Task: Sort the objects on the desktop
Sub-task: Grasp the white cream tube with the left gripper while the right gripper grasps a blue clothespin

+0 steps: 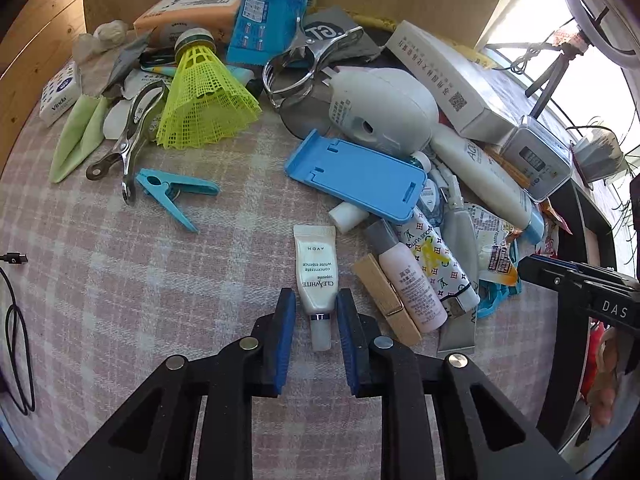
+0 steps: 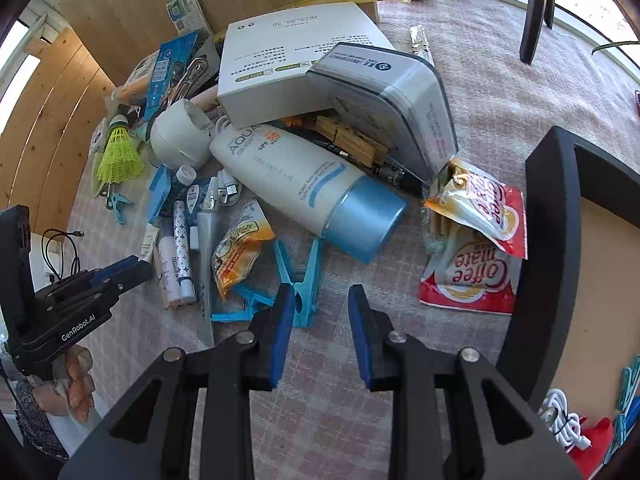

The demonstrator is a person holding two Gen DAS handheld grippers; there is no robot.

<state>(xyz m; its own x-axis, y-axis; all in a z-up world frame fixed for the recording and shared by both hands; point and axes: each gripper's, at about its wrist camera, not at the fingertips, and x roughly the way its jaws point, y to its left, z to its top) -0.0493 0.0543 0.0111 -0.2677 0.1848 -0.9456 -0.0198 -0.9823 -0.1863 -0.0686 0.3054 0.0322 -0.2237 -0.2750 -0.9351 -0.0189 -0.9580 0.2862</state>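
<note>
A person is working over a table [image 1: 120, 300] covered in pink checked cloth and cluttered with small objects. The left gripper [image 1: 316, 304] is pointing steeply down with its blue pads on either side of a small white Avon cream tube [image 1: 316, 276], which is lying on the cloth just beside a wooden clothespin [image 1: 386, 300]; whether the pads are actually pressing it, I cannot tell. The right gripper [image 2: 320, 300] is hanging over the cloth with fingers spread and nothing between them, its left pad beside a blue clothespin [image 2: 306, 280] lying below a large sunscreen tube [image 2: 304, 184].
</note>
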